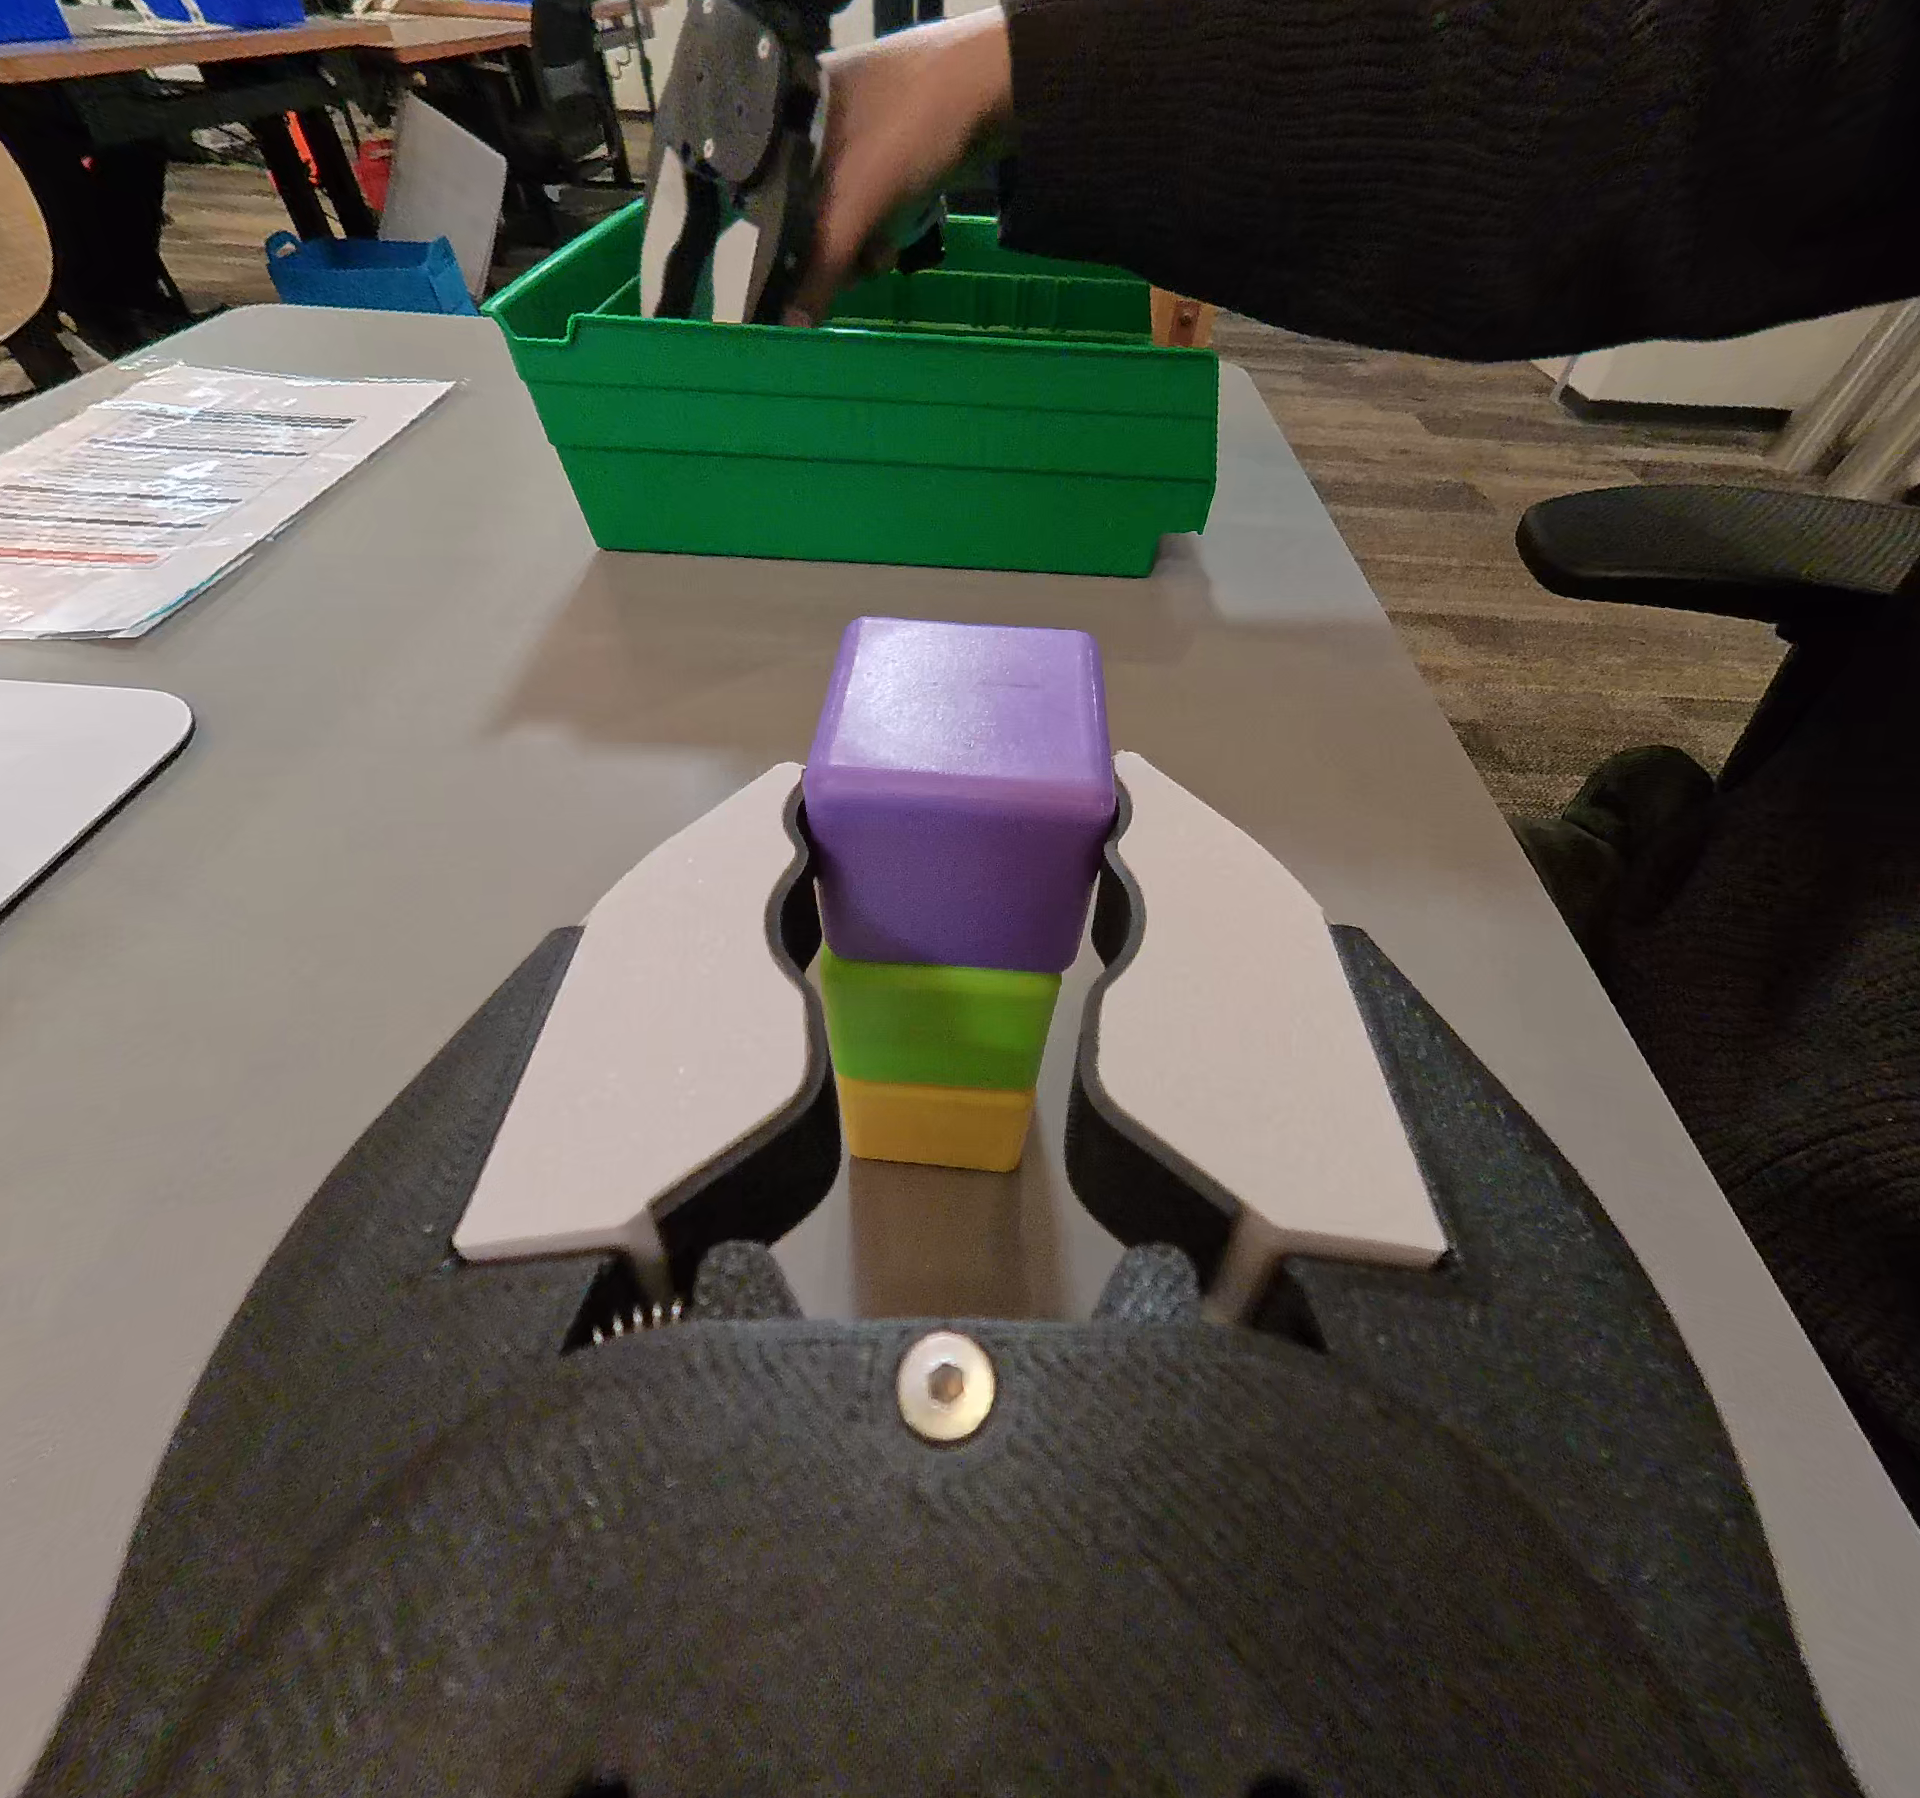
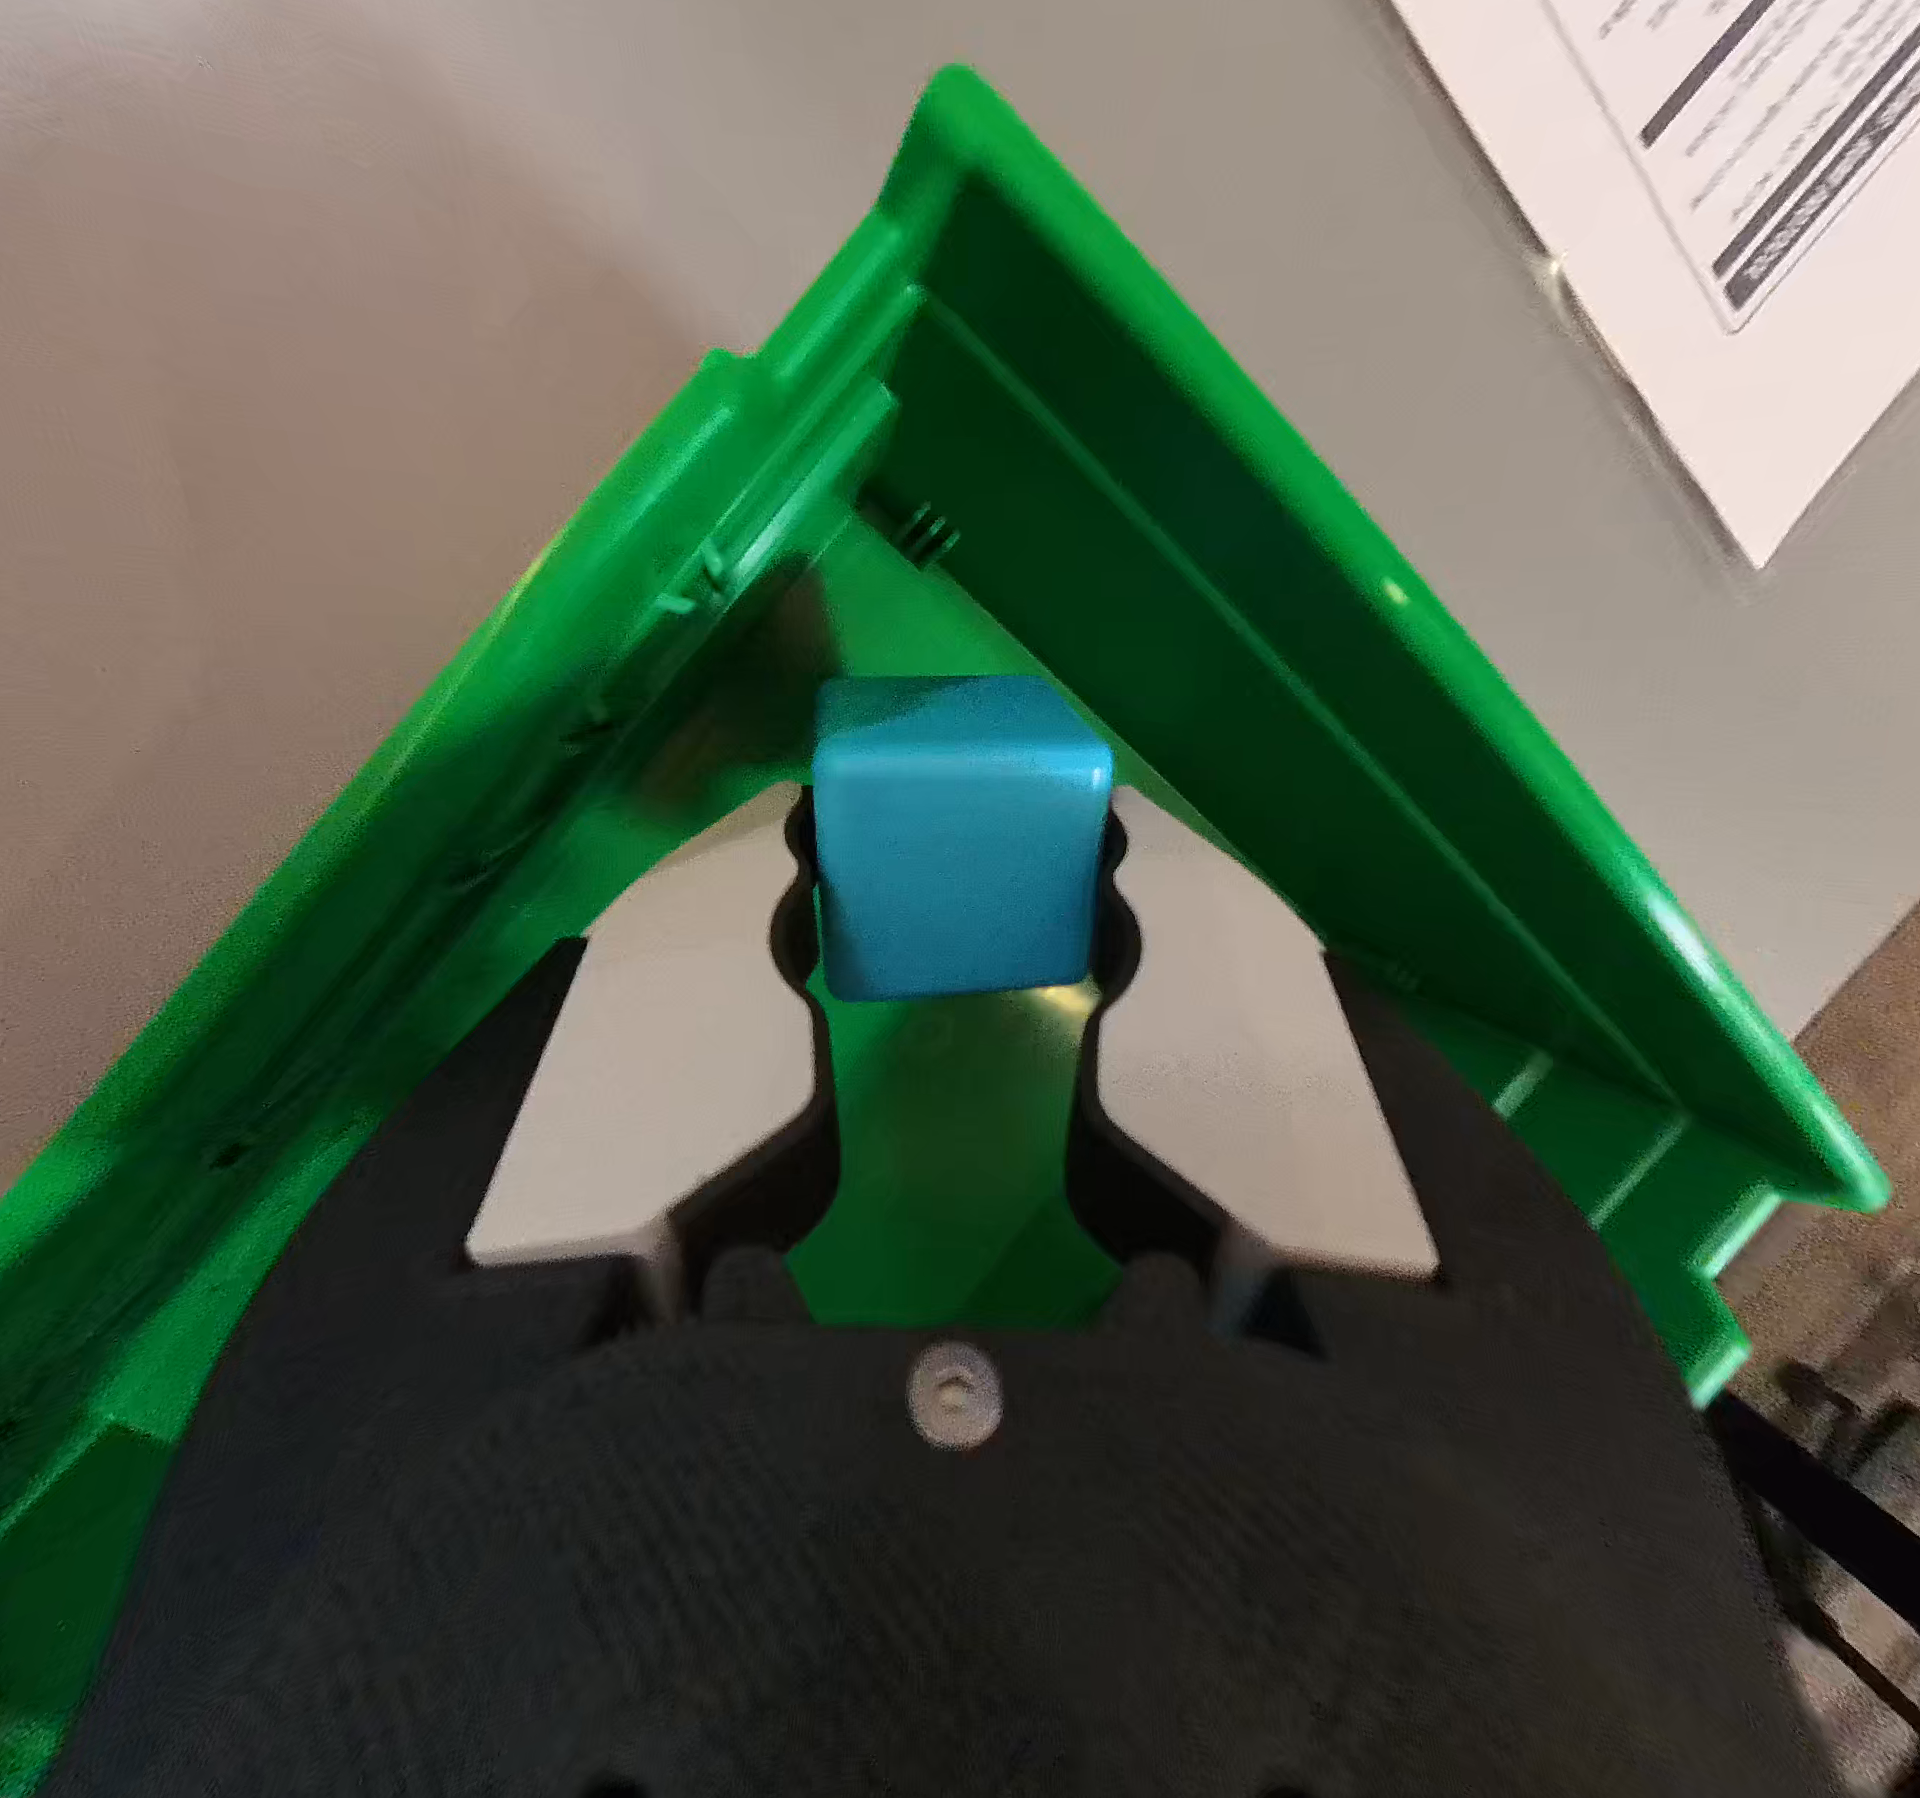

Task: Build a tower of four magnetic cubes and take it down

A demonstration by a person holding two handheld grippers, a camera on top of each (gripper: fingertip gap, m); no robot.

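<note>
Left wrist view: left gripper [image 1: 960, 818] is closed on a purple cube [image 1: 961, 792], one finger against each side face near the cube's top edge. Purple cube sits on a green cube [image 1: 938, 1019], which sits on a yellow cube [image 1: 935, 1125]; the three form an upright stack on the grey surface [image 1: 416, 865]. Yellow cube rests directly on the surface. Purple cube looks offset slightly to the right of the two below.

Beyond the stack, a green bin [image 1: 883, 460] stands on the surface, well apart from the cubes. Right gripper [image 1: 707, 294] points down into the bin, held by a hand [image 1: 894, 148] with a dark knit sleeve [image 1: 1455, 138]. A printed sheet [image 1: 187, 481] lies on the surface at left; a pale flat pad corner [image 1: 73, 772] shows nearer the left edge. A black chair armrest [image 1: 1714, 543] is at right, off the surface.

Right wrist view: right gripper [image 2: 961, 875] is clamped on a blue cube [image 2: 956, 834], fingers pressing both side faces. Cube is inside the bin [image 2: 1299, 605], near one inner corner; whether it touches the bin floor cannot be told. Frame is motion-blurred. The sheet [image 2: 1714, 138] lies on the surface [image 2: 312, 190] outside the bin wall, upper right.
</note>
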